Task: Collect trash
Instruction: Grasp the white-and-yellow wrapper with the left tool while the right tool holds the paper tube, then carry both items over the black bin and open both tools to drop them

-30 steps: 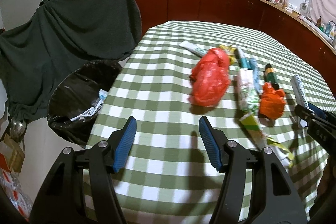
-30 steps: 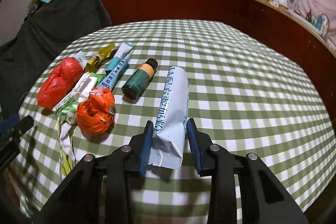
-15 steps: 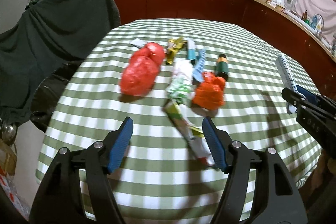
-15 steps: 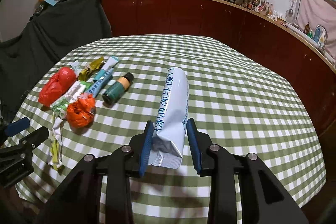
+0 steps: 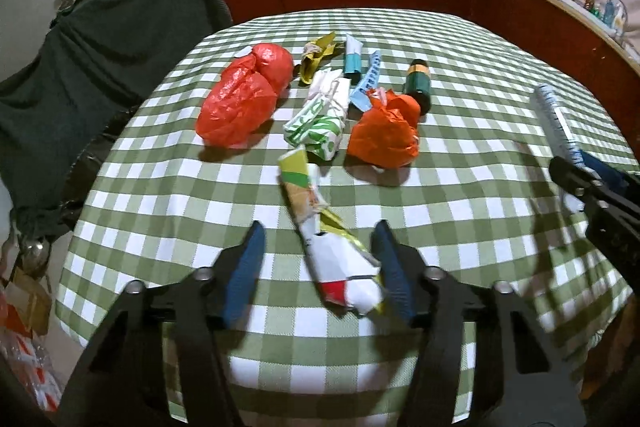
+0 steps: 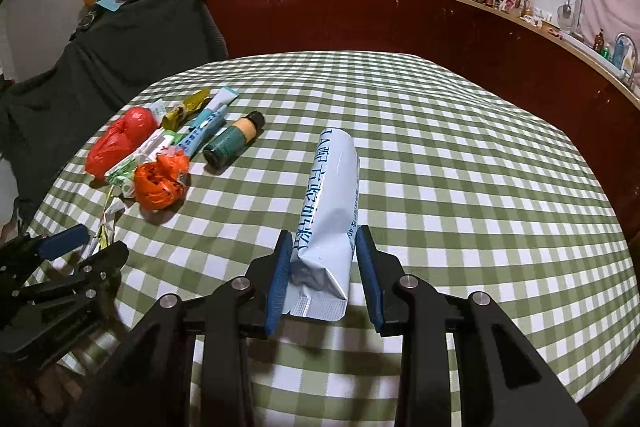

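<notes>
My right gripper (image 6: 323, 259) is shut on a white-and-blue foil packet (image 6: 330, 203) and holds it above the checked table (image 6: 460, 163); the packet also shows in the left wrist view (image 5: 554, 119). My left gripper (image 5: 320, 255) is open, its jaws on either side of a long crumpled wrapper (image 5: 328, 239) lying on the cloth. Beyond it lie a red plastic bag (image 5: 244, 95), a green-and-white wrapper (image 5: 320, 119), an orange bag (image 5: 384, 135), a dark green bottle (image 5: 418, 87), a teal tube (image 5: 354, 61) and a yellow wrapper (image 5: 316, 57).
A dark cloth (image 5: 100, 39) drapes over furniture left of the table. A black bin (image 5: 86, 163) shows partly below the table's left edge. Red cabinets (image 6: 360, 19) with pots on the counter run behind. The table's right half (image 6: 480, 147) is bare cloth.
My left gripper has swung right, away from the bin, and come down around the long wrapper. My right gripper has lifted the foil packet off the table.
</notes>
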`<action>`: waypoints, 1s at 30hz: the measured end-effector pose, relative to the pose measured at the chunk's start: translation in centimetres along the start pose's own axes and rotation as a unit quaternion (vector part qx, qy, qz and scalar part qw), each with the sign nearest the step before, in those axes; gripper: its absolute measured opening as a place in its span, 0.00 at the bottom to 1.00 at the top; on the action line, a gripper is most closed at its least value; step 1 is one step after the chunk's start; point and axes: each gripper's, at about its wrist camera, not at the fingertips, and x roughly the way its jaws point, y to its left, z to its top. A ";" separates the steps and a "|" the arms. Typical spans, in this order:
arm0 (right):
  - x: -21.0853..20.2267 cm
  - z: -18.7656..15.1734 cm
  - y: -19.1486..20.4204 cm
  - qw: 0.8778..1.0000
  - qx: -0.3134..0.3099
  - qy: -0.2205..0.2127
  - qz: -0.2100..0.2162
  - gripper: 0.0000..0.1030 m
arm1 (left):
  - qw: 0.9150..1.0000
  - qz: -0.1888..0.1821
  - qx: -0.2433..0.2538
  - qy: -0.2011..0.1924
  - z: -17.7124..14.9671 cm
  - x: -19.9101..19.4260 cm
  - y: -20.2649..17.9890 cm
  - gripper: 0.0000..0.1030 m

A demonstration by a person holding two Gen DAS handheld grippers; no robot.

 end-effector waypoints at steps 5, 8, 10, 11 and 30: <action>0.0 -0.2 0.5 1.000 -0.003 0.001 0.006 0.33 | 1.000 -0.005 0.007 0.000 -0.3 -0.2 0.3 0.25; -0.1 -0.3 0.8 1.000 -0.005 0.001 0.006 0.33 | 1.000 -0.006 0.007 0.000 -0.3 -0.3 0.7 0.22; -0.2 -0.3 1.2 1.000 -0.008 0.000 0.007 0.33 | 1.000 -0.007 0.004 0.000 -0.4 -0.4 1.1 0.21; -0.2 -0.3 1.3 1.000 -0.009 -0.001 0.007 0.33 | 1.000 -0.006 0.004 -0.001 -0.4 -0.4 1.3 0.21; -0.4 3.2 10.0 0.995 -0.051 -0.044 0.067 0.33 | 0.990 0.077 -0.076 -0.091 2.9 -3.8 11.3 0.21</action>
